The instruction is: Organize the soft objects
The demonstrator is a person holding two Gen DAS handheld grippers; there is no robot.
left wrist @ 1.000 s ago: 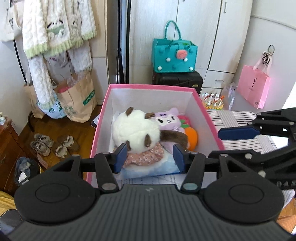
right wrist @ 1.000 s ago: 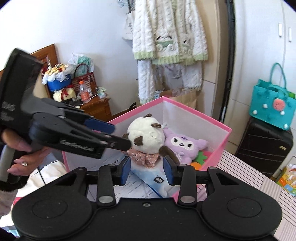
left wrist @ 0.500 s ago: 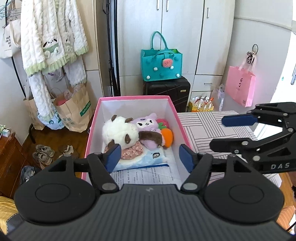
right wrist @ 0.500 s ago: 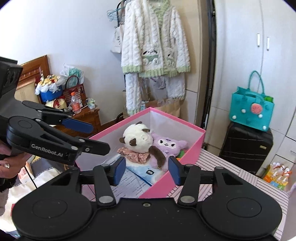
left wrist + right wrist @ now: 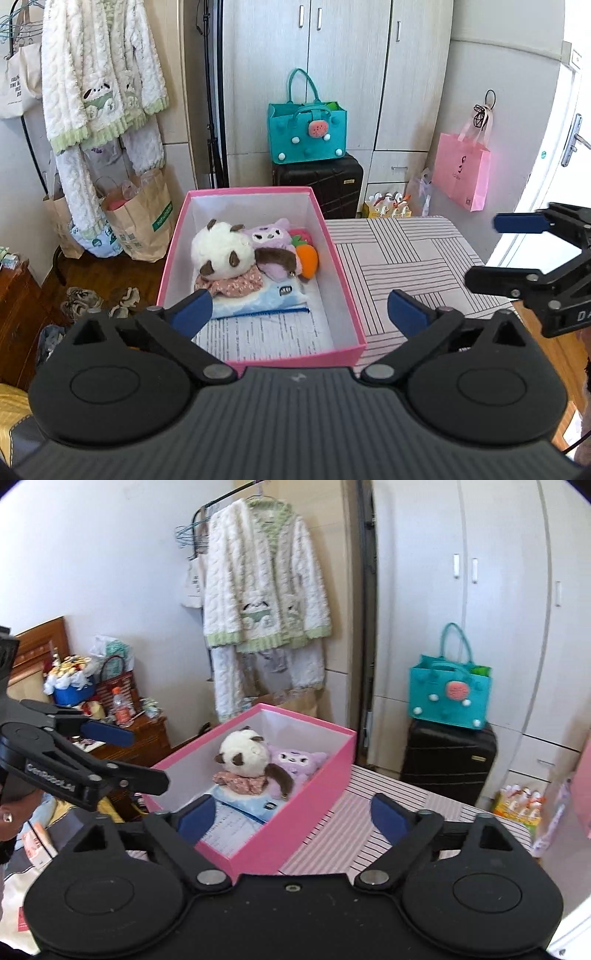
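A pink box stands on the striped table. Inside lie a white panda plush, a purple plush, an orange carrot plush and a pale blue pouch on a printed sheet. My left gripper is open and empty, held above the box's near end. My right gripper is open and empty, above the box's near side; it also shows in the left wrist view at the right. The box and panda plush show in the right wrist view.
A teal bag sits on a black suitcase behind the table. A pink bag hangs at the right. A white cardigan and paper bags are at the left. A cluttered wooden cabinet stands left.
Both grippers have pulled back and up from the box and opened wider. The plush toys stay in the box.
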